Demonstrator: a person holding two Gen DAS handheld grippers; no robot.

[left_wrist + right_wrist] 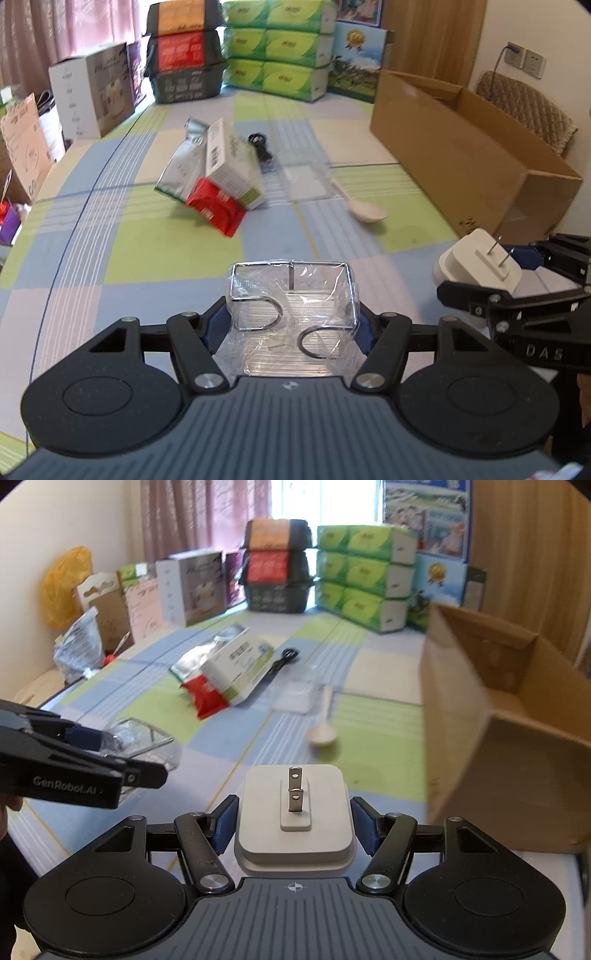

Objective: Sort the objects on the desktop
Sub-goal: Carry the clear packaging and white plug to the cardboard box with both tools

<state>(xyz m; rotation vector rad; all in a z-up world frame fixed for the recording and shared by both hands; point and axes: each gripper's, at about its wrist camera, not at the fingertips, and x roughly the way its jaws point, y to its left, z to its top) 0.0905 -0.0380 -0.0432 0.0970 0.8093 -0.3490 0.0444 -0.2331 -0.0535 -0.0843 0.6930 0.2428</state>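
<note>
The wire rack [291, 295] is bright chromed metal under crinkled, glossy clear plastic wrap. The charger plug [293, 818] is smooth matt white plastic with two shiny metal prongs. The tablecloth [147, 254] looks like flat checked cloth. The cardboard box [461, 162] is dull brown paperboard. The spoon [364, 206] is smooth cream plastic, the red packet [216, 210] glossy film.

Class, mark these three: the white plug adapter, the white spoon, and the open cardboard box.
white plug adapter [295, 834]: right wrist view, on its flat face below the prongs.
white spoon [322, 734]: right wrist view, on its bowl.
cardboard box [454, 155]: left wrist view, on its long outer wall.
</note>
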